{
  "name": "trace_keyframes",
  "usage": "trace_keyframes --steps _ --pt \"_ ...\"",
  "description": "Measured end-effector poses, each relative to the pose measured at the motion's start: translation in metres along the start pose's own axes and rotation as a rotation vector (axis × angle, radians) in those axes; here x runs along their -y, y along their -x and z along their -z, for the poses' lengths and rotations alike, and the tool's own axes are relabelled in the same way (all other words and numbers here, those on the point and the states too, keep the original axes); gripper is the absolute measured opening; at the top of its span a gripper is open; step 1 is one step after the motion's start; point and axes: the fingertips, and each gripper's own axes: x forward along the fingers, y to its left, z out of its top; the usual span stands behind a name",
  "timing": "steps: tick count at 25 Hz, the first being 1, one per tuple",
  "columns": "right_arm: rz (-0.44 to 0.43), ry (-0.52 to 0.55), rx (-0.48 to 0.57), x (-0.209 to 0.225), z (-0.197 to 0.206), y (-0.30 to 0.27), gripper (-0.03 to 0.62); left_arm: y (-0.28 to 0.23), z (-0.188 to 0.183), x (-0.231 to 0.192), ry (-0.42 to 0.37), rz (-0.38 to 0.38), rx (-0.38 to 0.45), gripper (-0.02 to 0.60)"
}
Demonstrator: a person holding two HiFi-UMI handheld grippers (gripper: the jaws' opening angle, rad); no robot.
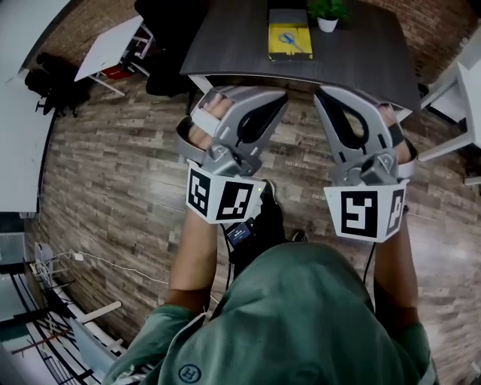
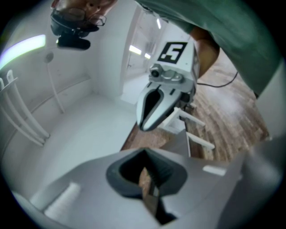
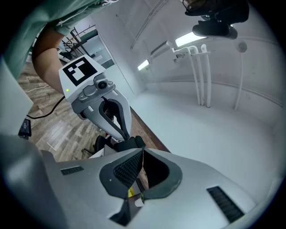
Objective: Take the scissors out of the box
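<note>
In the head view a yellow box (image 1: 276,50) lies on the far part of the dark table (image 1: 225,45), with blue-handled scissors (image 1: 289,40) in it. Both grippers are held level over the floor, short of the table's near edge and well apart from the box. My left gripper (image 1: 242,93) has its jaws together with nothing between them; in its own view (image 2: 145,154) only a thin seam shows. My right gripper (image 1: 344,93) is shut and empty as well, its pads meeting in its own view (image 3: 142,152). Each gripper view shows the other gripper beside it.
A small potted plant (image 1: 328,13) and a dark flat pad (image 1: 288,16) sit behind the box. A white desk (image 1: 113,45) and dark chairs (image 1: 161,34) stand to the left, another white desk (image 1: 466,90) to the right. Wood-plank floor (image 1: 113,173) lies below.
</note>
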Motion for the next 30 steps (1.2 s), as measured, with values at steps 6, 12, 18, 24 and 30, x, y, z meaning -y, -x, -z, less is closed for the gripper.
trace_keyframes --steps 6,12,18,24,30 --pt "0.024 0.006 -0.052 0.011 0.020 -0.044 0.006 -0.032 0.041 -0.014 0.009 -0.001 0.051 0.000" --pt "0.022 -0.009 -0.070 0.014 0.032 -0.079 0.006 -0.052 0.074 -0.023 0.024 0.022 0.061 0.000" --pt "0.015 -0.030 -0.086 0.013 0.045 -0.092 0.007 -0.064 0.089 -0.020 0.040 0.040 0.052 0.000" --pt "0.005 -0.051 -0.102 0.016 0.057 -0.112 0.006 -0.073 0.107 -0.020 0.051 0.067 0.044 0.000" --pt "0.005 -0.049 -0.120 0.017 0.060 -0.148 0.007 -0.080 0.140 -0.031 0.055 0.075 0.053 0.000"
